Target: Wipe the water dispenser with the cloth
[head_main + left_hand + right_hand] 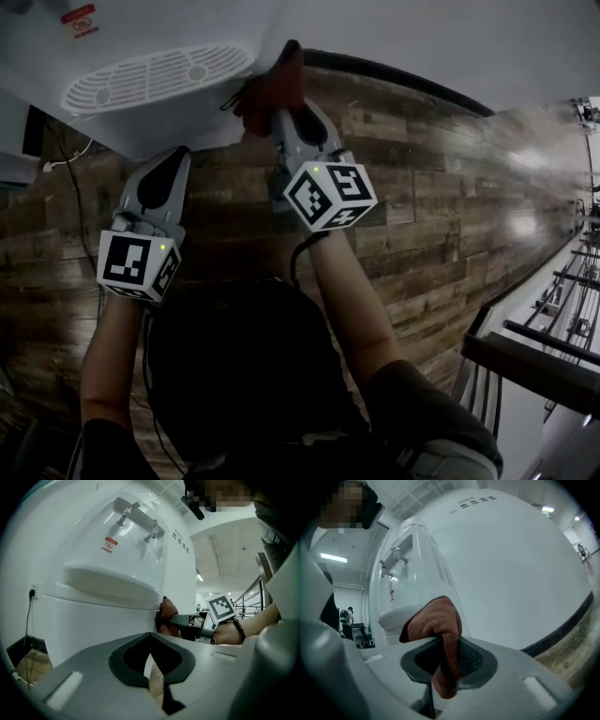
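Cloth [436, 620]: reddish-brown, fluffy, bunched into a fold. It is lying against the right front corner of the water dispenser [511, 573], just below the level of the drip tray [155, 80], with one end hanging down between the jaws holding it.

Water dispenser: white, smooth body, standing on a wooden floor [422, 187]. It is carrying two taps [140, 522] and a red sticker [111, 544] above the slotted drip tray.

Right gripper [440, 660]: jaws are clamping the cloth at its middle. The forearm is reaching forward and holding the cloth to the dispenser's corner.

Left gripper [150, 653]: jaws are sitting together with nothing between them. It is hovering in front of the dispenser below the drip tray, apart from the body and left of the right gripper.
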Tool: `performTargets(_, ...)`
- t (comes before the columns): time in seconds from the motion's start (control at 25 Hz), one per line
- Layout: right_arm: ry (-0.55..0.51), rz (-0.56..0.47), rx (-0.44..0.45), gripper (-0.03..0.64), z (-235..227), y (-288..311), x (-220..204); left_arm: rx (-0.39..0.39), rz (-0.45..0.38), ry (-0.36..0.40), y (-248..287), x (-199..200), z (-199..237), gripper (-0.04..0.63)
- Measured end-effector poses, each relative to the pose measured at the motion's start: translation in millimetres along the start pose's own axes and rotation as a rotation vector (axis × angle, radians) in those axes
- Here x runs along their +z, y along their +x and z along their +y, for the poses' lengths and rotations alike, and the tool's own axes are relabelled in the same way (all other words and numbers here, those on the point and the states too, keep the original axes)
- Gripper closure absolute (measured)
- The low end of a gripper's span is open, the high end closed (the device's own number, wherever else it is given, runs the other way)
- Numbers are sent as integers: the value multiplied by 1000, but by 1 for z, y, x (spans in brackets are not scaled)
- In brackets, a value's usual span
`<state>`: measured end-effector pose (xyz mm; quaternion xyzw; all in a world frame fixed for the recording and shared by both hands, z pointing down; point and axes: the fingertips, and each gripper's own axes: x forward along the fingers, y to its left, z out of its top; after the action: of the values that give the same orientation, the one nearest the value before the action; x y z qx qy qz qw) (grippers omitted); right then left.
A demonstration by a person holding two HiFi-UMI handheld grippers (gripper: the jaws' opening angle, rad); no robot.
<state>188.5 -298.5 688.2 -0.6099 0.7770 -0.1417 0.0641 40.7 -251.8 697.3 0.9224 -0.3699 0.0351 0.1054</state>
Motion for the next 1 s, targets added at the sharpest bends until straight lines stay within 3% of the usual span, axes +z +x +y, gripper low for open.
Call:
performTargets(0.28,-31,67,23,552,-2,4,-61,40,-29,-32,3,-36,48,577)
performTargets(0.6,18,186,-41,552,-32,10,-155,86,66,-73,8,-102,69,577)
performTargets(0.72,79,269,-68,552,-39,10,-198,65,130,-30,10,-126,71,577)
performTargets(1.0,116,390,-113,552,-55,16,-246,101,123,-27,18,-137,94,577)
